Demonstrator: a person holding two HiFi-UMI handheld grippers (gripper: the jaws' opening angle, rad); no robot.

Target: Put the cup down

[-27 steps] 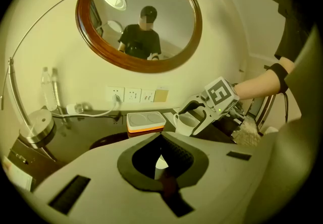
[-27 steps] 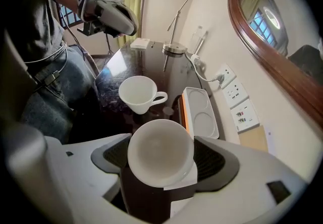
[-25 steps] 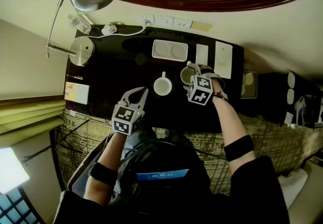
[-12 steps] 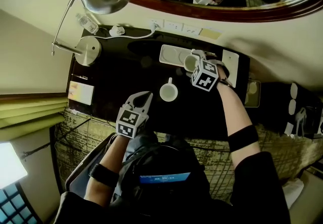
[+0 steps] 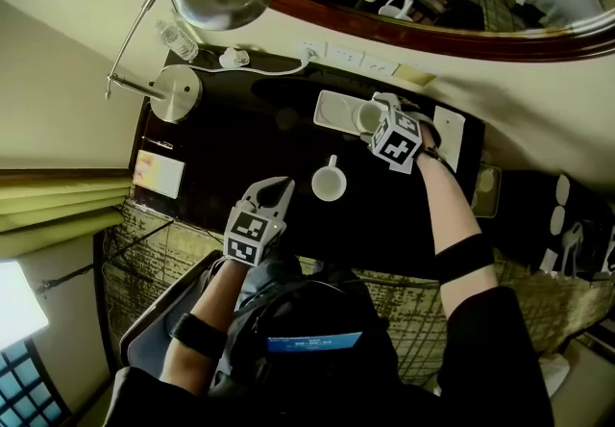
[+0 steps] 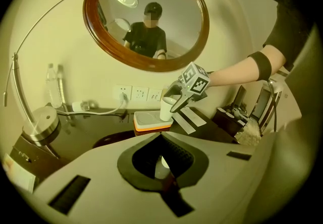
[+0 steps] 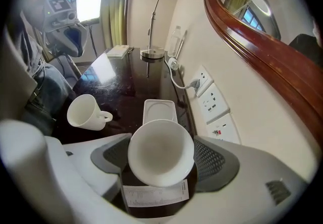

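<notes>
- The right gripper (image 5: 370,113) clamps a white cup (image 7: 160,152) between wide-set jaws, above the right end of a white tray (image 5: 332,110) at the counter's (image 5: 240,156) back edge; whether cup and tray touch cannot be told.
- The left gripper (image 5: 277,187), jaws together and empty, hovers near the front edge.
- A second cup (image 5: 329,184) stands mid-counter.
- A metal desk lamp (image 5: 175,93) and a water bottle (image 5: 179,36) occupy the back left corner.
- Wall sockets (image 5: 344,57) line the cream wall under a wood-framed mirror (image 5: 384,26).
- A paper sheet (image 5: 448,132) lies toward the right edge.
</notes>
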